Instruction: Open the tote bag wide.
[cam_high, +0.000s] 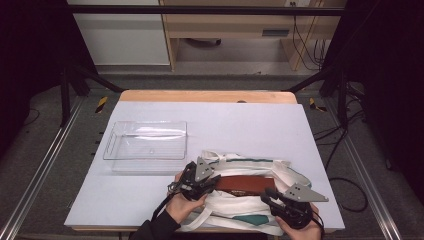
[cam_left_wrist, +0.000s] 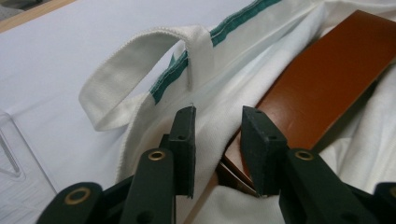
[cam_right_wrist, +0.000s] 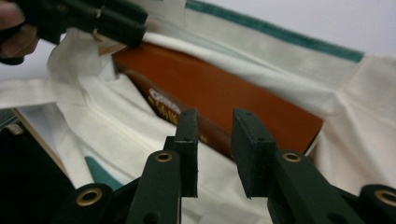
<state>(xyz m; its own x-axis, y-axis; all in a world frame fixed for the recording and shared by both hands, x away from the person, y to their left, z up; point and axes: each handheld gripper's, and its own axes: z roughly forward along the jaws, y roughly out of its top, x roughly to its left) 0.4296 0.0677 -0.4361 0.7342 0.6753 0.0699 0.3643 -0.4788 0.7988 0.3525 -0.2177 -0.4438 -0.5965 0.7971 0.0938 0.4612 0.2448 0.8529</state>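
Note:
A white cloth bag (cam_high: 240, 162) with green trim lies at the table's front, and a brown book (cam_high: 247, 185) rests in its mouth. My left gripper (cam_high: 212, 182) is at the book's left end, open, with white bag cloth (cam_left_wrist: 224, 102) running between its jaws and the book (cam_left_wrist: 327, 79) just to the right. My right gripper (cam_high: 267, 194) is at the book's right end, open, its jaws on either side of the gold-lettered spine of the book (cam_right_wrist: 224, 88). The left gripper (cam_right_wrist: 133, 28) also appears at the top left of the right gripper view.
A clear plastic tray (cam_high: 112, 150) stands on the white table left of the bag, close to my left gripper. The bag's handle loop (cam_left_wrist: 135, 79) lies flat on the table. The bag's near edge reaches the table's front edge.

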